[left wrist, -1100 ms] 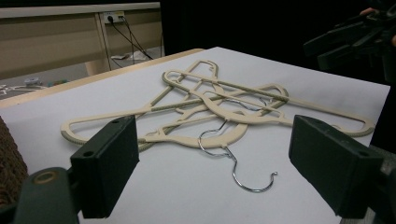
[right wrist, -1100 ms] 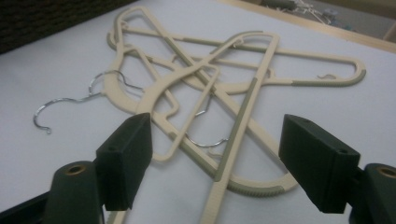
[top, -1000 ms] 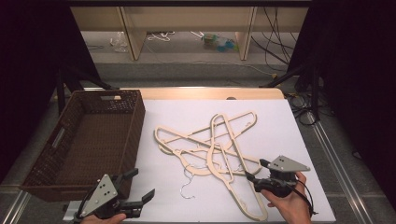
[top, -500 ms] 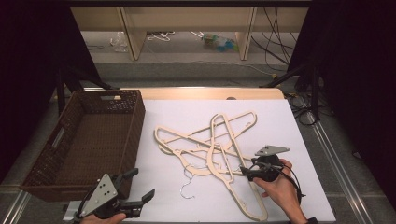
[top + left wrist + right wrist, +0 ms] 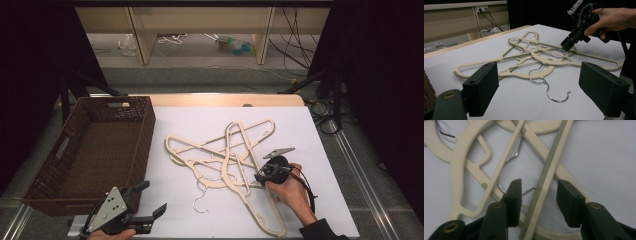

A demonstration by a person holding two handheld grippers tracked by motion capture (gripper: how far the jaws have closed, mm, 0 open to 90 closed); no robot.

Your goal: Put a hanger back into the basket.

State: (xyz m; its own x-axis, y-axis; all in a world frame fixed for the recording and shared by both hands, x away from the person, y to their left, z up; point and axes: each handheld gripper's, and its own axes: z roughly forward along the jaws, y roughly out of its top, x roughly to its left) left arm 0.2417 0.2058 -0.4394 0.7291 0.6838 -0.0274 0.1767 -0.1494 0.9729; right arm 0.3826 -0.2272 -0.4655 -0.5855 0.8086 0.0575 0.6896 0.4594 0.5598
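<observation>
White bench, hangers tangled mid-sheet.
My right gripper has been closing, jaws astride the ribbed bar, not yet pinching; left gripper open, idle.

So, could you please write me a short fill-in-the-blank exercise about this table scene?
1. The cream plastic hangers lie tangled on the ____ table sheet.
2. The dark woven basket holds ____.
3. The right gripper straddles a hanger's ____ bar.
4. The left gripper has its jaws ____.

Missing words: white; nothing; ridged; open
</observation>
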